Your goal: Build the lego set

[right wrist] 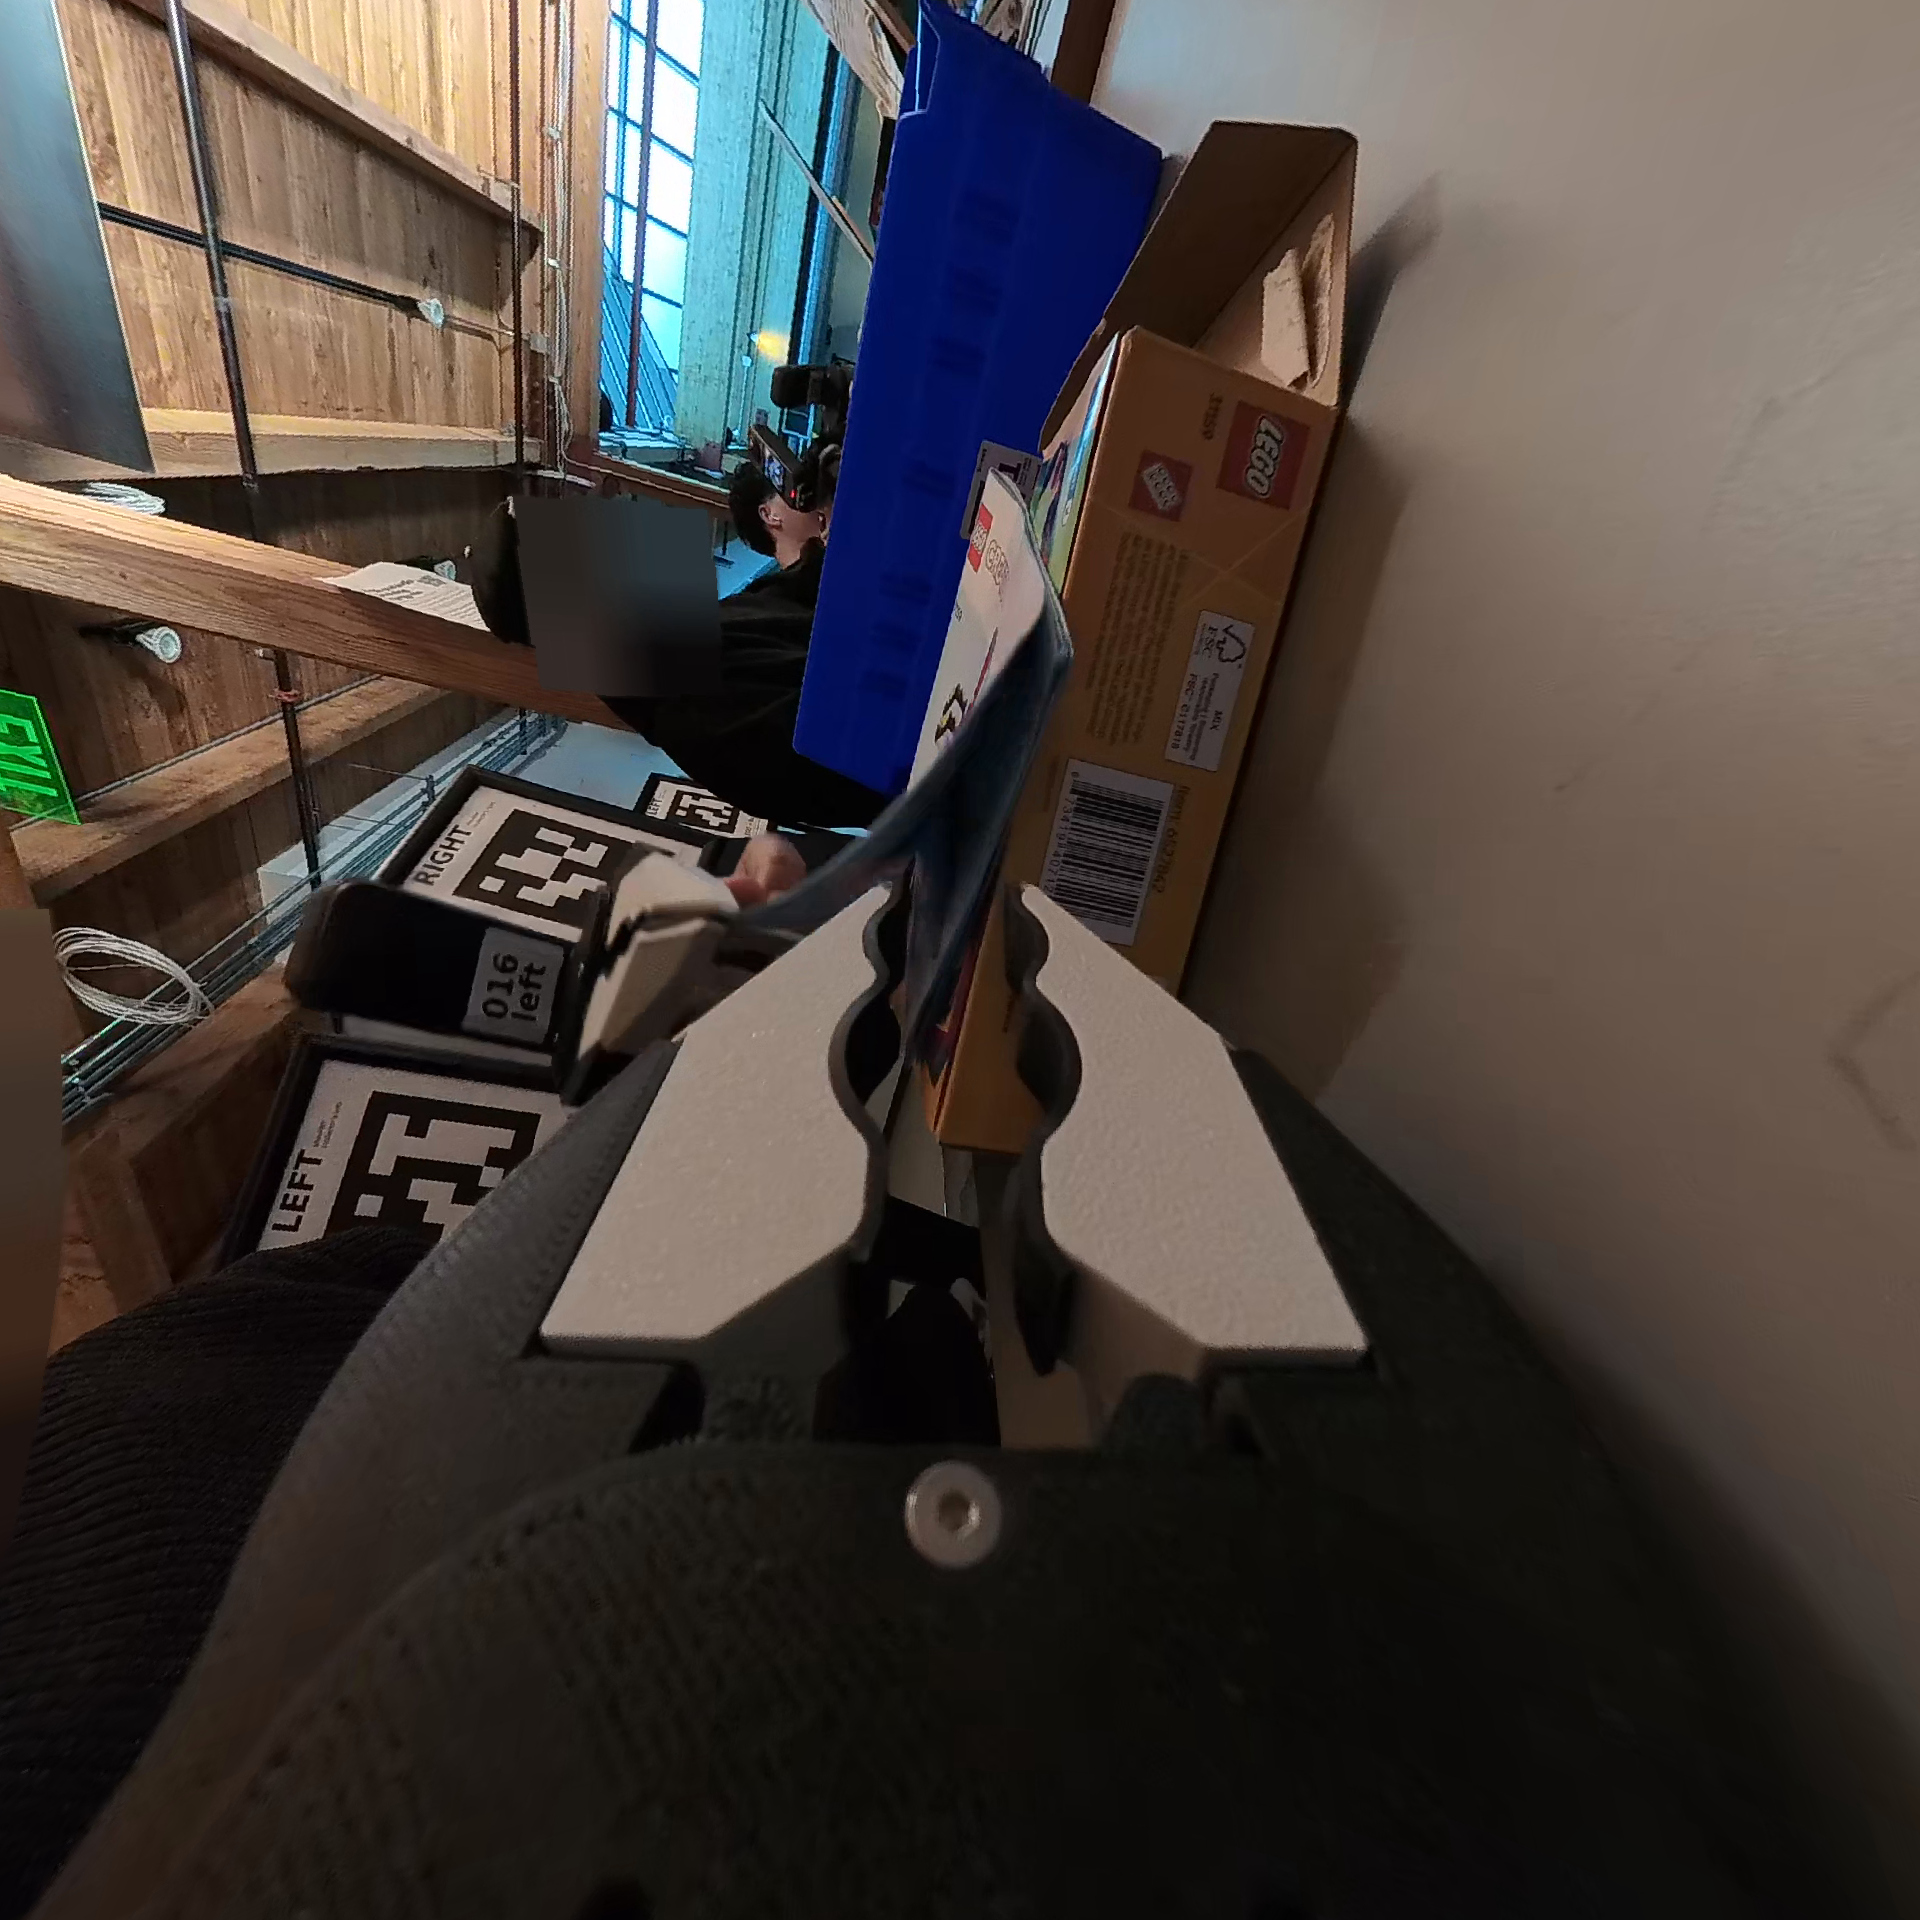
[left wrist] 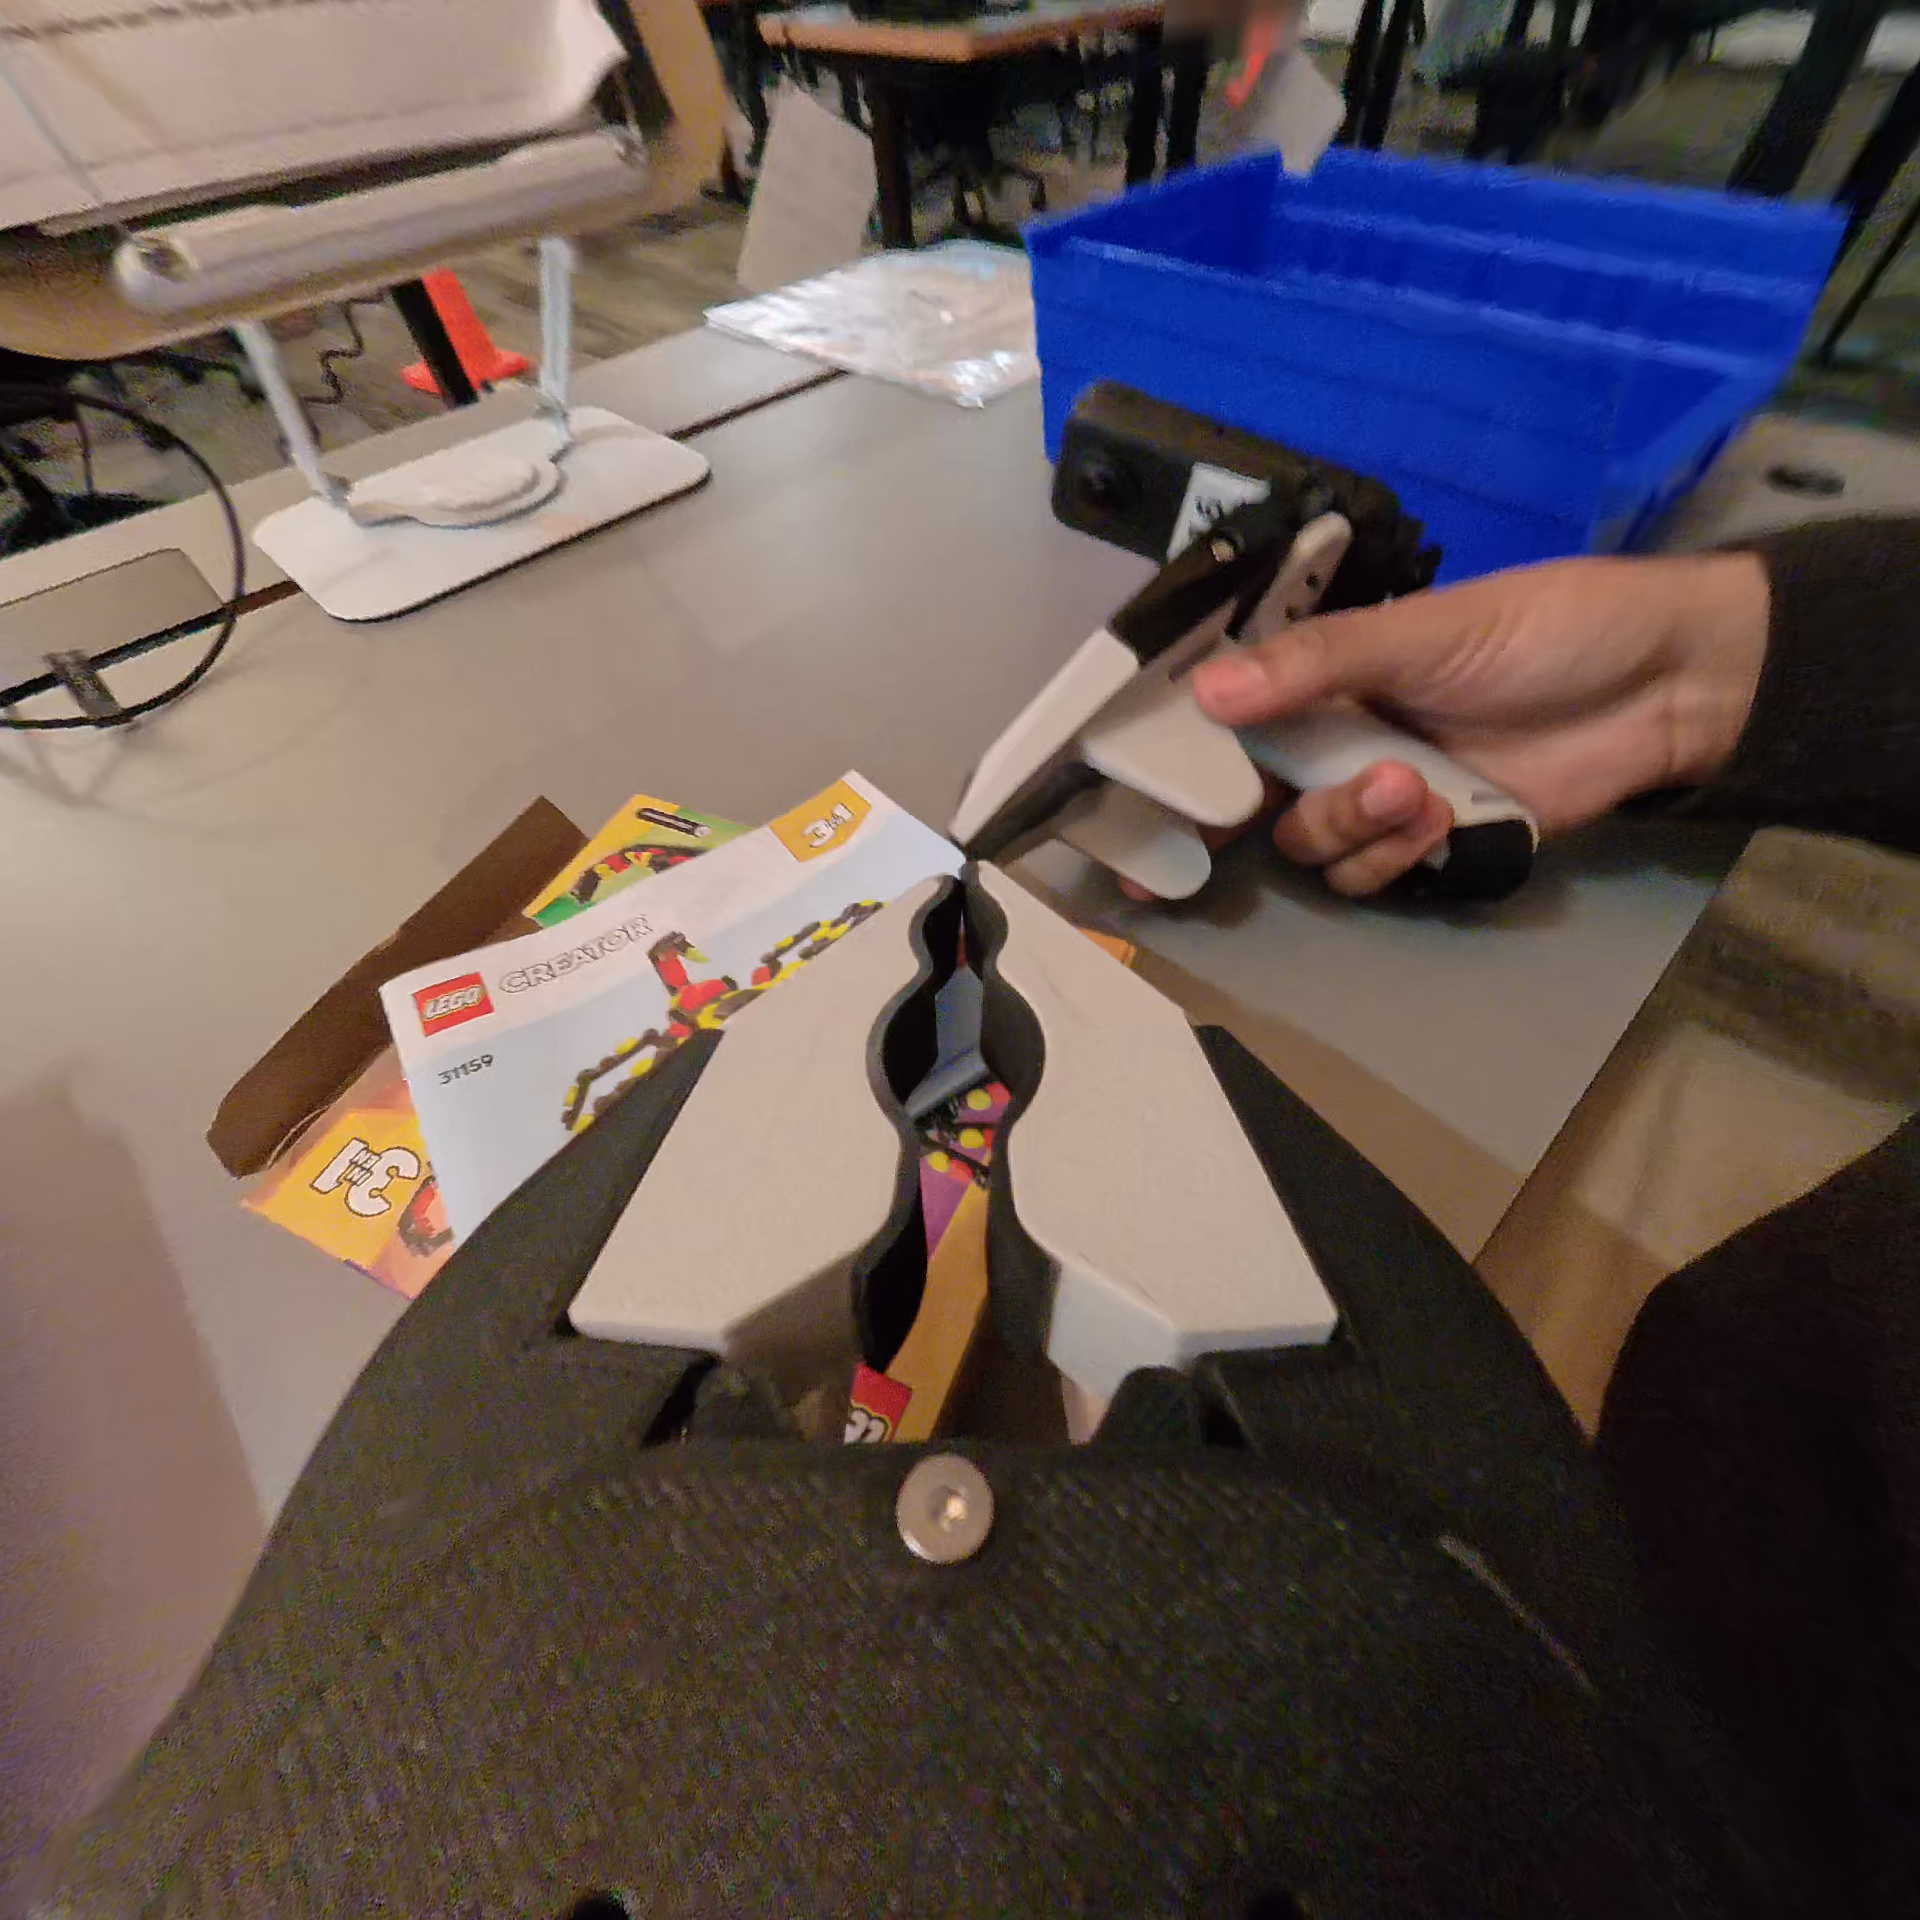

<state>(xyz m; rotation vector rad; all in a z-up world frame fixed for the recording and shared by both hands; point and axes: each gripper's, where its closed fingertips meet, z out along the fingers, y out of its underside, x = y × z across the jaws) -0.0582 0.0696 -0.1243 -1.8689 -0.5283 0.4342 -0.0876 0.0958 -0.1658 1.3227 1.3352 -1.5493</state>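
Hidden: left gripper (left wrist: 961,883) covers the lower half of the instruction booklet (left wrist: 623,997); blue bin (left wrist: 1455,343) interior out of sight.
Box: Lego box (right wrist: 1174,665) lies open-flapped on the grey table (left wrist: 727,623), contents unseen.
Left gripper: clenched on the booklet's edge, centre frame.
Right gripper (right wrist: 956,914): fingers slightly parted around the booklet; grip unclear.

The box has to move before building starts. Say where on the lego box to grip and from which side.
Probably the open brown flap at the left end of the lego box, coming from the left, low over the table. The box lies flat, mostly under the instruction booklet, its faces likely too wide for the tool; the flap is thin and uncovered.
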